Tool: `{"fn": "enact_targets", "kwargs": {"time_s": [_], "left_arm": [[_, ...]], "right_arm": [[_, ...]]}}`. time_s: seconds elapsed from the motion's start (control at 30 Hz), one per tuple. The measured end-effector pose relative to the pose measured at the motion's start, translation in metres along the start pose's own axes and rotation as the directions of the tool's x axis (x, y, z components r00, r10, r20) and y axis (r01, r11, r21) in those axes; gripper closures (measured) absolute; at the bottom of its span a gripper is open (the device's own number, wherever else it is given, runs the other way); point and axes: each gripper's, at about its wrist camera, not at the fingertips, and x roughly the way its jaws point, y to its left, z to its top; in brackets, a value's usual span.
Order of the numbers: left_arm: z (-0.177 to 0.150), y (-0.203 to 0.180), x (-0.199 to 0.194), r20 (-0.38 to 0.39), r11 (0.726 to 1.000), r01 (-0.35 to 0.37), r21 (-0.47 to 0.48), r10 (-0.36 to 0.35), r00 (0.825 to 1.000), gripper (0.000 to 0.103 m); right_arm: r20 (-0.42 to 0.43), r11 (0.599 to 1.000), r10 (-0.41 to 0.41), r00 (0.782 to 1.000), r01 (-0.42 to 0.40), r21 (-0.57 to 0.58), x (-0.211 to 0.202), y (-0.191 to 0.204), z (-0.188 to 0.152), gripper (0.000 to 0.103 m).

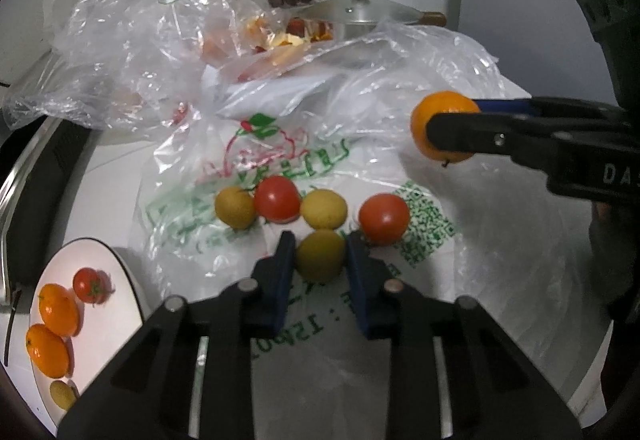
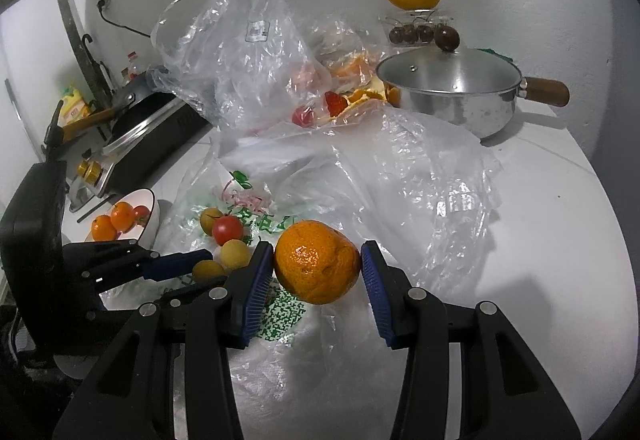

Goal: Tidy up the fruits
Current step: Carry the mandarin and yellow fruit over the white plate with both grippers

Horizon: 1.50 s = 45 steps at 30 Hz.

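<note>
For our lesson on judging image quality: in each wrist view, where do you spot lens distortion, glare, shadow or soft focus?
Left wrist view: fisheye bends the scene, with dark corners; glare streaks the clear plastic bags; the yellow fruit in the left gripper looks soft. Right wrist view: the same curved edges; the pot shows bright reflections; the orange in the right gripper casts a shadow on the printed bag.

left claw (image 1: 320, 252) clamped shut — right claw (image 2: 318, 264) gripping, angled down.

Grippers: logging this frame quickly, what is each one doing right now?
Left gripper: closed on a yellow fruit lying on the printed plastic bag.
Right gripper: closed on a mandarin, held up.
</note>
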Motion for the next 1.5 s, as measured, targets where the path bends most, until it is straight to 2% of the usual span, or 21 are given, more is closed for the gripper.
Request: {"fn": "enact_targets", "kwargs": {"time_s": [0.73, 1.5], "left_arm": [[-0.020, 0.034, -0.056, 0.084, 0.998, 0.004, -0.061, 0.001, 0.996, 0.076], [-0.068, 0.094, -0.103, 0.140, 0.988, -0.010, -0.157, 0.033, 0.990, 0.076]], "right_arm": [[0.015, 0.996, -0.012, 1.000, 0.013, -0.083, -0.022, 0.061, 0.006, 0.055], [-0.034, 0.978, 0.000, 0.999, -0.008, -0.208, -0.007, 0.146, 0.007, 0.055]]}}
